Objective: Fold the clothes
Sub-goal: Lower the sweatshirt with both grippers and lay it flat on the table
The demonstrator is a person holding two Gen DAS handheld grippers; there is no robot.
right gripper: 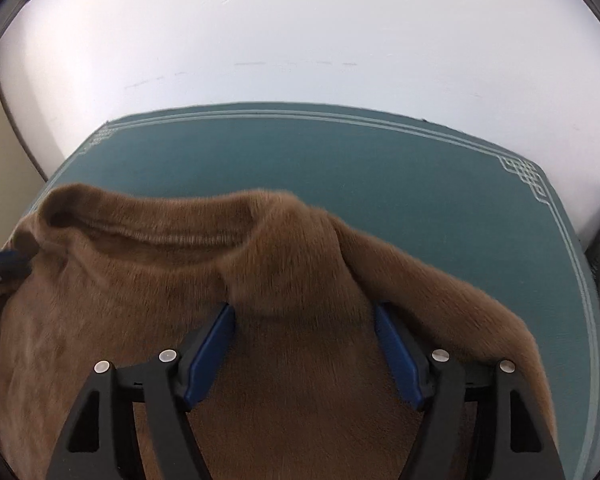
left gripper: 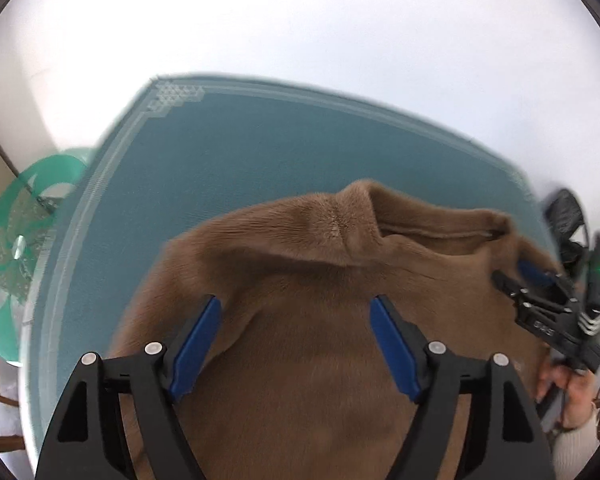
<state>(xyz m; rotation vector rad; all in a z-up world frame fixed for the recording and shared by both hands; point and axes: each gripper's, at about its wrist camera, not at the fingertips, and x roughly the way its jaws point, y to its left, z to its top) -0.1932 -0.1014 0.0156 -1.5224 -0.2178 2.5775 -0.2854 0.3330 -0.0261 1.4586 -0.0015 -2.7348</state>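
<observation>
both tongs, left tongs (left gripper: 296, 312) and right tongs (right gripper: 305, 320), gape wide, gripping nothing, above the brown sweater (right gripper: 148, 280) spread mid-counter (right gripper: 340, 152).

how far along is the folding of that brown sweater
Early. Done: the brown sweater lies on the teal mat, collar toward the wall. In hand: nothing; the left gripper and right gripper hover open over it. Left: sleeves and body look unfolded.

Fuzzy brown knit sweater (right gripper: 284, 248), matt teal woven cloth (right gripper: 340, 152), glossy green plate (left gripper: 28, 240)
</observation>
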